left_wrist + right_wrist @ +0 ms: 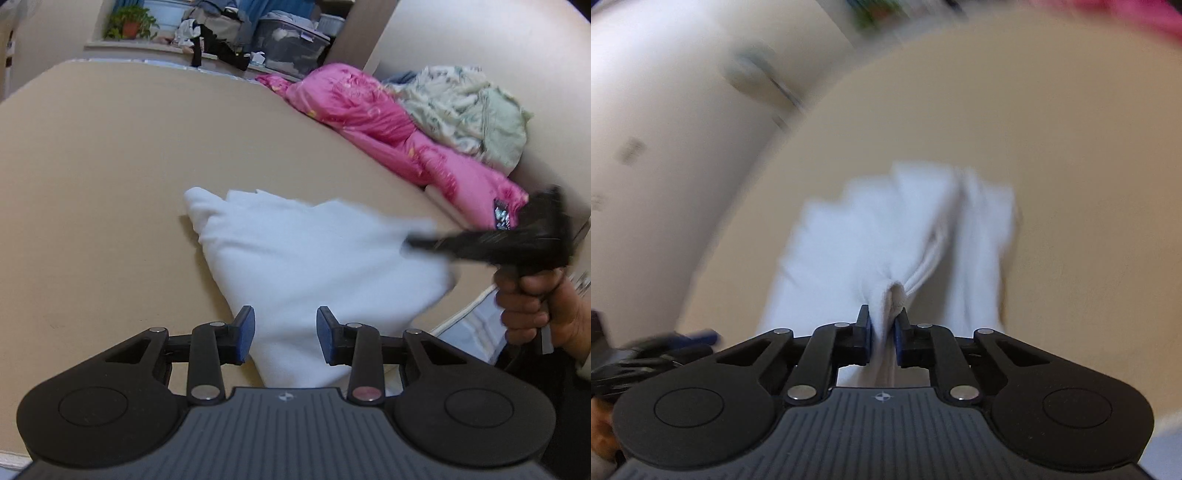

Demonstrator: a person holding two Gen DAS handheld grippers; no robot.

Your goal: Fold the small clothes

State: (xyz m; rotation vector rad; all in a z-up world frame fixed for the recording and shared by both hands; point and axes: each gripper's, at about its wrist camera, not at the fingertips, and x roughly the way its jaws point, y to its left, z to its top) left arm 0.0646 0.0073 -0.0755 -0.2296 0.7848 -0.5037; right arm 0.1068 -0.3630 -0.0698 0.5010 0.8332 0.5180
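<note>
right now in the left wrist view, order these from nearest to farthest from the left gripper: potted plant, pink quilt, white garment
1. white garment: directly ahead on the tan surface, its near end between the open fingers of the left gripper.
2. pink quilt: farther back on the right, by the wall.
3. potted plant: far back on the left, on the ledge.

Left gripper (285,334): black linkage arms, silver pivot screws, blue finger pads (246,332), ribbed grey housing with a small round emblem. Right gripper (882,326): identical build.
</note>
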